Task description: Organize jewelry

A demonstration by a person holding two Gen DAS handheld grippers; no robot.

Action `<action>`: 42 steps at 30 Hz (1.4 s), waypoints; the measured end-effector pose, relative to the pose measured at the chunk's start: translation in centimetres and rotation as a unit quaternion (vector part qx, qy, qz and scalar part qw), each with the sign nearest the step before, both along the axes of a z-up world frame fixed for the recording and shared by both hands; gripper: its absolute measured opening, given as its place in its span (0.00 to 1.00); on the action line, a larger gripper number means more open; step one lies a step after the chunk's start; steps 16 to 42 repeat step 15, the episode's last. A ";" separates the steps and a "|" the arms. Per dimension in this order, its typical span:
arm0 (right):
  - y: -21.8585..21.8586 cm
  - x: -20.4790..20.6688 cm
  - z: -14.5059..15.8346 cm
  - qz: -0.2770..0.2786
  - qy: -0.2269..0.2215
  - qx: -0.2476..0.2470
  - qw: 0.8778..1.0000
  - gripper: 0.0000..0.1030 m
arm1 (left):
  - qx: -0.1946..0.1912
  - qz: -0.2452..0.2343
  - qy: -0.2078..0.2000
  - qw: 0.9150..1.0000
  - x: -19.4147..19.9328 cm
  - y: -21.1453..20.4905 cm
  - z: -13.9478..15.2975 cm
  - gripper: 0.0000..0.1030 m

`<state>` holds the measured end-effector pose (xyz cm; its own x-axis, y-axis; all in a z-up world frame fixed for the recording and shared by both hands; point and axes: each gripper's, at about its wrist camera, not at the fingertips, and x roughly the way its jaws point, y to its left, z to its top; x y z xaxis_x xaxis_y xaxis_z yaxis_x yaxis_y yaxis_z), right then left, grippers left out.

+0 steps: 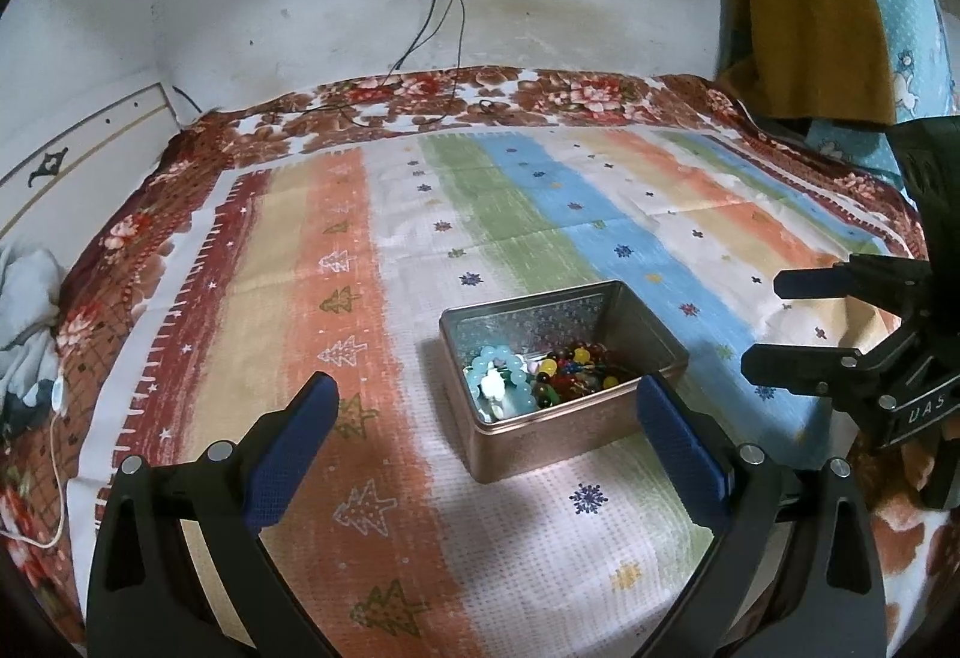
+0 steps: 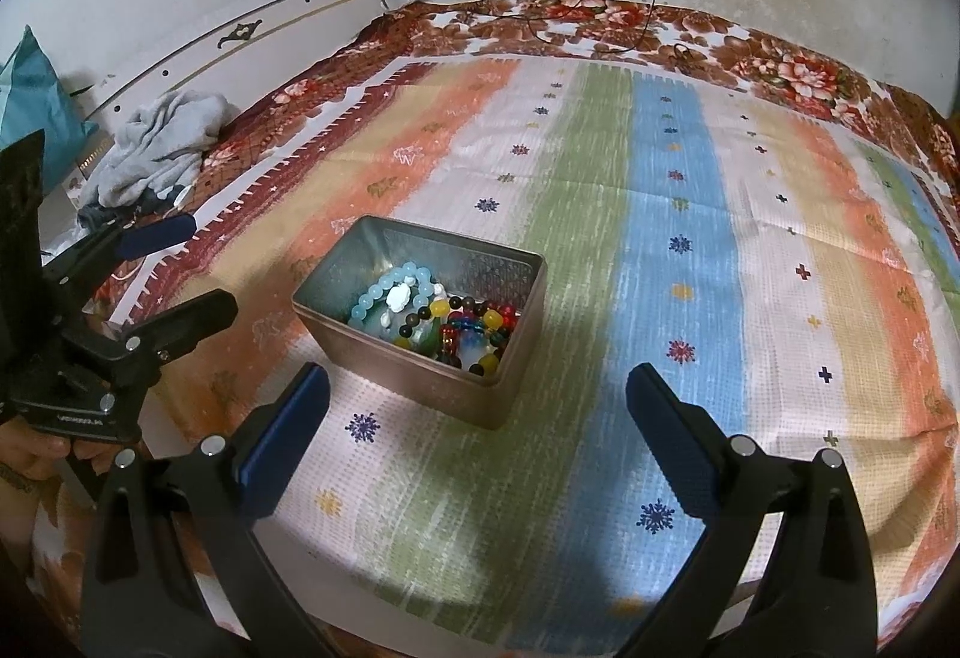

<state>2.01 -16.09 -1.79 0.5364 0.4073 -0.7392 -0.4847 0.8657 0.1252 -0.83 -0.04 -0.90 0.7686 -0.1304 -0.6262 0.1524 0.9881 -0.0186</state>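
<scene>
my left gripper [image 1: 486, 406] wide open, empty | my right gripper [image 2: 477, 394] wide open, empty | tin [image 2: 384, 352] of beads [image 2: 456, 322] just ahead, between both, untouched

Left gripper [image 1: 486, 406] jaws spread wide, empty — right gripper [image 2: 477, 397] likewise agape, holding nothing

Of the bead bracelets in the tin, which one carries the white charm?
The light blue bracelet at the tin's left end; its beads are all pale aqua, unlike the multicoloured strand of yellow, red and dark beads beside it.
</scene>
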 end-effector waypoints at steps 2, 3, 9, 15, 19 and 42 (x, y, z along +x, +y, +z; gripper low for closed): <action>0.0 0.0 0.0 0.000 0.000 0.001 1.000 0.95 | -0.001 0.001 0.001 1.000 0.0 0.0 0.0 0.94; 0.0 0.0 0.0 0.000 0.000 0.001 1.000 0.95 | -0.002 0.002 0.001 1.000 0.0 0.0 0.0 0.94; 0.0 0.0 0.0 0.000 0.000 0.000 1.000 0.95 | 0.001 0.017 0.001 1.000 0.1 0.4 0.0 0.94; 0.0 0.0 0.0 0.000 0.000 0.000 1.000 0.95 | -0.003 0.008 0.012 1.000 0.3 0.3 -0.1 0.94; 0.0 0.0 0.0 0.000 0.000 0.000 1.000 0.95 | -0.003 0.008 0.012 1.000 0.3 0.3 -0.1 0.94; 0.0 0.0 0.0 0.000 0.000 0.000 1.000 0.95 | -0.003 0.008 0.012 1.000 0.3 0.3 -0.1 0.94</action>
